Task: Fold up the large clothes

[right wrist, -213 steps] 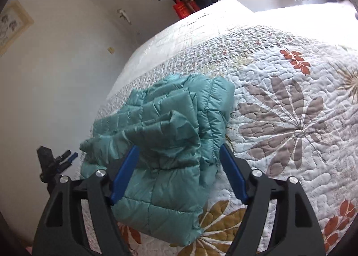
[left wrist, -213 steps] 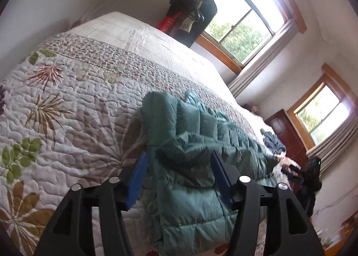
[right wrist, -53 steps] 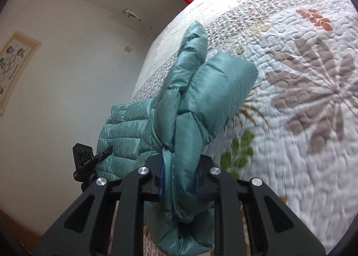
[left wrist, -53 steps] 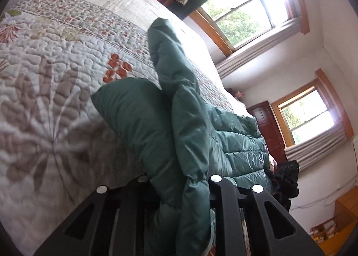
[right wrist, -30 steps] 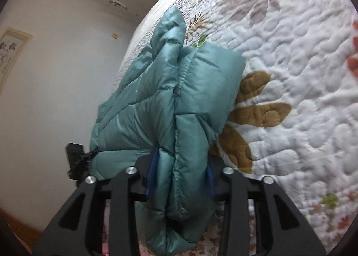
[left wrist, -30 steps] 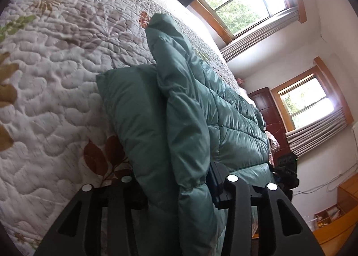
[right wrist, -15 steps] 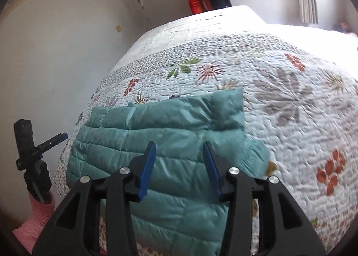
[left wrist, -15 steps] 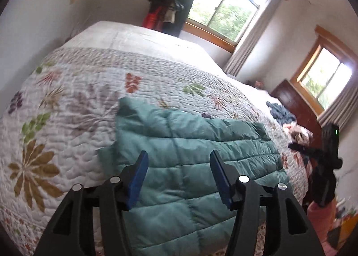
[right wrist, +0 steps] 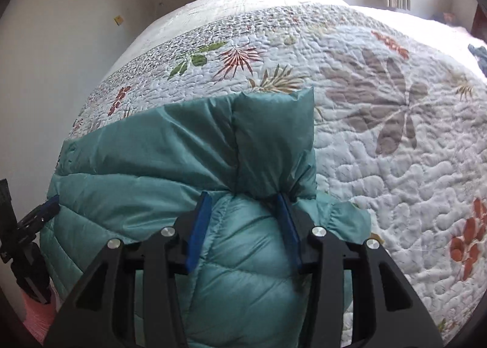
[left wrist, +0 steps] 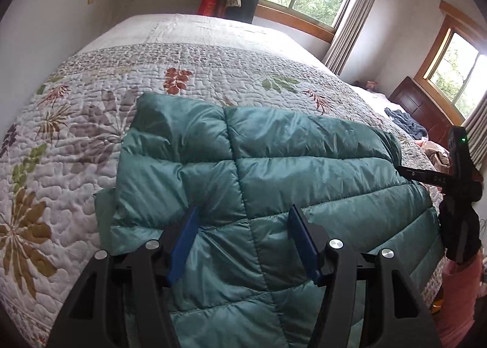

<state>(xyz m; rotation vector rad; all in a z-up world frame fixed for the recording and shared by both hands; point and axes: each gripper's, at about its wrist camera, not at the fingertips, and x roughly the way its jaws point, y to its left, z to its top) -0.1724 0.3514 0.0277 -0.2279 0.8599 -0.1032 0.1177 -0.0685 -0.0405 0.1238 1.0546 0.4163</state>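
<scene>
Both grippers, left (left wrist: 243,241) and right (right wrist: 243,223), are now hanging open over the jacket (left wrist: 274,171), having let go; it is lying folded flat on the bed (left wrist: 213,52), so this fold looks finished.

Both wrist views sit low, close over the teal quilted puffer jacket (left wrist: 274,171) (right wrist: 182,165), facing up the floral quilted bedspread (left wrist: 76,122) (right wrist: 395,141); both share these.
</scene>
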